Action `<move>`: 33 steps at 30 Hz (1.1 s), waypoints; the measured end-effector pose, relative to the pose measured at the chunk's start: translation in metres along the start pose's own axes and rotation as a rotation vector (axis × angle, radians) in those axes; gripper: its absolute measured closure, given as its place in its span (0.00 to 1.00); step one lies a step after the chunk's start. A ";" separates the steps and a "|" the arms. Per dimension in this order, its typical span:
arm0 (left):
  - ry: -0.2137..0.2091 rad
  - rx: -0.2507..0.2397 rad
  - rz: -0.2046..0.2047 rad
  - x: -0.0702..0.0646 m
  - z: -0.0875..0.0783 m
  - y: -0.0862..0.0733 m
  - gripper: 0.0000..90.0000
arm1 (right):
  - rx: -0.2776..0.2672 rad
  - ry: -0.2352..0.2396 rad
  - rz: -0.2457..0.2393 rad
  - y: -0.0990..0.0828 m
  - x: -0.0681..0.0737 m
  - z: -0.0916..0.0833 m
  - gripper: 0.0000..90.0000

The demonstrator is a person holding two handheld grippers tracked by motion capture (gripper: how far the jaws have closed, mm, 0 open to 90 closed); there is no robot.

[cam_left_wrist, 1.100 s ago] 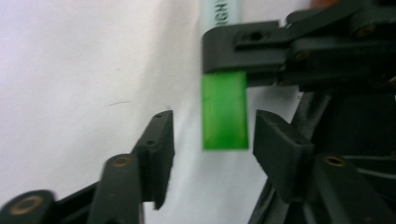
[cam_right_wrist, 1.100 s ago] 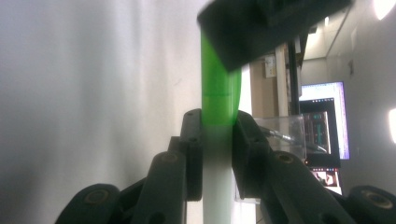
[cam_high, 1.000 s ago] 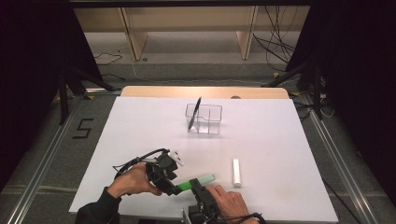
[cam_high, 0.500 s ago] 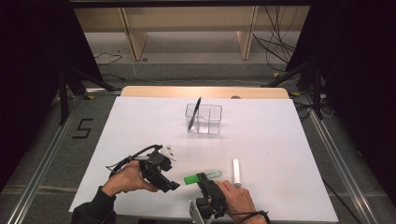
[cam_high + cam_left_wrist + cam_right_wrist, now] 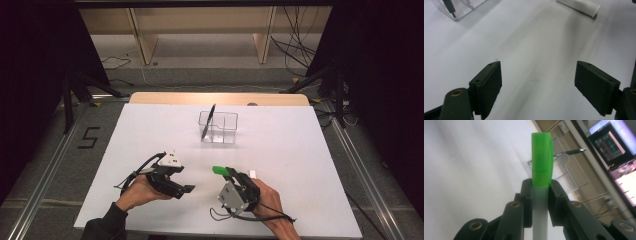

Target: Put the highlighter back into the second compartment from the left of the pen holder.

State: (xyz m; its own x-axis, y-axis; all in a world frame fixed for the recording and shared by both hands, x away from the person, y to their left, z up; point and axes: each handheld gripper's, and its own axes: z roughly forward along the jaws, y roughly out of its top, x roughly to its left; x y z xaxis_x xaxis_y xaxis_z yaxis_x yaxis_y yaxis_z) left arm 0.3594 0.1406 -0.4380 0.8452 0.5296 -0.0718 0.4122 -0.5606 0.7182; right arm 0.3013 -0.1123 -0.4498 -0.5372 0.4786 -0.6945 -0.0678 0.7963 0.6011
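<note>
A marker with a frosted white barrel and a green cap (image 5: 219,170) (image 5: 542,160) sticks up out of my right gripper (image 5: 231,174) (image 5: 541,187), whose jaws are shut on the barrel just below the cap, above the table's near edge. My left gripper (image 5: 188,189) (image 5: 537,82) hovers low to its left. Its jaws have just been opening and now stand wide, with bare table between them. Farther back, a clear plastic box (image 5: 219,127) (image 5: 571,175) (image 5: 456,8) holds a black pen (image 5: 209,120) (image 5: 570,152) leaning on its wall.
A short white tube (image 5: 253,174) (image 5: 579,4) lies on the white table (image 5: 150,135) beside my right hand. Cables trail from both grippers. Beyond the far wooden edge (image 5: 220,99) are floor, cables and stand legs.
The left gripper has let go of the marker, opened and drawn off to the left. The right gripper has carried the marker up and to the right, and its cap now points toward the box.
</note>
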 end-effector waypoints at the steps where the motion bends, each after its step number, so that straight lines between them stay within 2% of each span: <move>1: 0.012 -0.024 -0.002 -0.001 0.000 -0.002 0.24 | -0.012 0.008 0.044 0.000 -0.006 0.001 0.85; 5: 0.033 -0.115 -0.024 -0.003 0.001 -0.011 0.23 | -0.044 0.058 0.232 0.000 -0.029 0.006 0.85; 8: 0.049 -0.157 -0.019 -0.006 0.000 -0.018 0.23 | -0.064 0.096 0.362 0.000 -0.046 0.010 0.85; 10: 0.053 -0.193 -0.045 -0.005 -0.002 -0.022 0.23 | -0.074 0.127 0.453 -0.001 -0.057 0.013 0.85; 14: 0.043 -0.257 -0.122 -0.001 -0.007 -0.030 0.23 | -0.100 0.183 0.612 -0.003 -0.078 0.021 0.85; 18: 0.048 -0.275 -0.155 0.001 -0.011 -0.038 0.22 | -0.102 0.201 0.695 -0.005 -0.093 0.030 0.85; 22: 0.058 -0.282 -0.150 -0.001 -0.013 -0.045 0.20 | -0.107 0.223 0.773 -0.005 -0.104 0.040 0.85; 25: 0.069 -0.284 -0.150 -0.002 -0.014 -0.049 0.19 | -0.102 0.222 0.803 -0.004 -0.112 0.047 0.85; 30: 0.089 -0.292 -0.148 -0.004 -0.017 -0.055 0.18 | -0.117 0.234 0.885 -0.001 -0.126 0.058 0.85; 33: 0.101 -0.310 -0.151 -0.005 -0.020 -0.057 0.18 | -0.118 0.230 0.907 0.003 -0.134 0.064 0.85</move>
State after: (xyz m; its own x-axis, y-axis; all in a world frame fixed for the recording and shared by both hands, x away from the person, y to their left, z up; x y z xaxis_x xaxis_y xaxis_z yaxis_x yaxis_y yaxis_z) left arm 0.3251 0.1829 -0.4649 0.7385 0.6605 -0.1355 0.3941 -0.2598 0.8816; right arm 0.4268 -0.1508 -0.3799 -0.5786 0.8024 0.1461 0.3799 0.1067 0.9188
